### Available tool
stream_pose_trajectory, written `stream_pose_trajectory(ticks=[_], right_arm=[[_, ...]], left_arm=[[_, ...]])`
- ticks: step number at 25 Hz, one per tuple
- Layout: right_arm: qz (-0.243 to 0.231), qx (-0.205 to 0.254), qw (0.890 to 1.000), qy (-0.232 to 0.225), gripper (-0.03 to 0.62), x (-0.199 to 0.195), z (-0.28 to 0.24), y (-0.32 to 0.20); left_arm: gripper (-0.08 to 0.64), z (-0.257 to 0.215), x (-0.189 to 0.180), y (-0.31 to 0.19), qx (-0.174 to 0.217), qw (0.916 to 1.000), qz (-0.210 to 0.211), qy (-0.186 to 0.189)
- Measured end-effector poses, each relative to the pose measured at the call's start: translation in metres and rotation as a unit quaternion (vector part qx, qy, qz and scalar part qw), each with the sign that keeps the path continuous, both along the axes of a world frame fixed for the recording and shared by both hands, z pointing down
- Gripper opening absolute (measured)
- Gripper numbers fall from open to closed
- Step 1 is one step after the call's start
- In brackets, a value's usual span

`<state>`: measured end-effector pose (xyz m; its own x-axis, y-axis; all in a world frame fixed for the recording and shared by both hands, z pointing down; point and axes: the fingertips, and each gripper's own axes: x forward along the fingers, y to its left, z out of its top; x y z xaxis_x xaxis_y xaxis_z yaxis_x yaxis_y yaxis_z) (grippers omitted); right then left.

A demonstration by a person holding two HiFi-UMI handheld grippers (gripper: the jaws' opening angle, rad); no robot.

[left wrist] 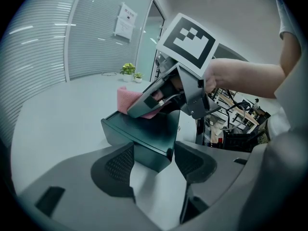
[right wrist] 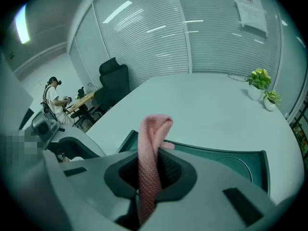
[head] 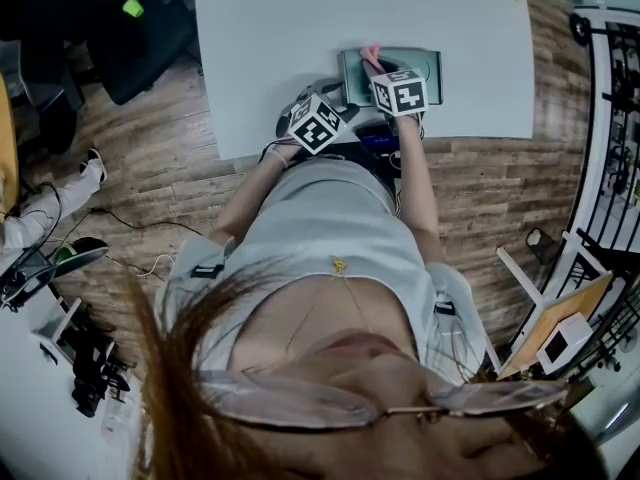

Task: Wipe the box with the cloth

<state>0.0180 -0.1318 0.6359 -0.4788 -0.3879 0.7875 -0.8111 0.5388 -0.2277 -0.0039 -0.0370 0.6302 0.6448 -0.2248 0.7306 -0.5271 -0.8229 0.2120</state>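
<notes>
The wiping is in hand, I think near its beginning. The right hand-held gripper (right wrist: 153, 171) has its jaws pressed together on the pink cloth (right wrist: 153, 129), which stands up above them as a folded strip. The dark green box (right wrist: 219, 154) lies directly beyond those jaws on the pale table (right wrist: 211, 97). The left hand-held gripper (left wrist: 154, 159) takes the near corner of the box between its jaws. Both pads seem to press on the box walls, so I judge that it steadies the box. The next move calls for drawing the cloth across the lid with light pressure, while the left one does not let the box slide.

The left gripper view shows the cloth seeming to touch the top of the box under the right hand-held gripper, which that gripper's own view cannot show. The right gripper view shows an oval hollow in the lid. Only the head view shows both grippers side by side.
</notes>
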Motion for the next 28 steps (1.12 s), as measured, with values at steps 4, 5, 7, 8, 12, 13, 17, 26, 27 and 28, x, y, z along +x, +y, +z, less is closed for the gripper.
stream_pose_trajectory(ticks=[4, 5, 7, 8, 12, 13, 17, 26, 27, 28], right_arm=[[-0.017, 0.0, 1.0, -0.006, 0.038, -0.014, 0.001, 0.004], [-0.019, -0.001, 1.0, -0.009, 0.038, -0.018, 0.001, 0.005], [-0.025, -0.002, 1.0, -0.011, 0.038, -0.024, 0.001, 0.007], [-0.029, -0.003, 1.0, -0.011, 0.038, -0.026, 0.001, 0.008], [-0.038, -0.005, 0.999, -0.008, 0.038, -0.031, 0.0, 0.012], [-0.039, -0.006, 0.999, -0.009, 0.038, -0.032, 0.0, 0.013], [-0.039, -0.003, 0.999, -0.016, 0.038, -0.032, 0.001, 0.014], [-0.005, 0.043, 0.999, -0.016, 0.038, -0.002, -0.008, 0.012], [0.006, 0.044, 0.999, -0.014, 0.038, 0.008, -0.008, 0.012], [0.017, 0.046, 0.999, -0.011, 0.038, 0.018, -0.009, 0.012]], left_arm=[[0.259, 0.0, 0.0, 0.0, 0.0, 1.0, 0.0, 0.0], [0.259, 0.0, 0.0, 0.0, 0.0, 1.0, 0.0, 0.0], [0.261, 0.0, 0.0, 0.0, 0.0, 1.0, 0.001, -0.001], [0.259, 0.0, 0.0, 0.0, 0.0, 1.0, 0.001, -0.001], [0.259, 0.002, -0.001, 0.0, -0.001, 1.0, 0.001, -0.001], [0.259, 0.002, -0.001, -0.001, -0.001, 1.0, 0.0, -0.001], [0.259, 0.003, -0.001, -0.001, 0.0, 1.0, -0.001, -0.002], [0.259, 0.005, -0.002, 0.0, 0.006, 0.9999, -0.004, -0.008], [0.259, 0.005, -0.002, -0.001, 0.006, 0.9999, -0.003, -0.009], [0.259, 0.005, -0.002, -0.001, 0.007, 0.9999, -0.004, -0.01]])
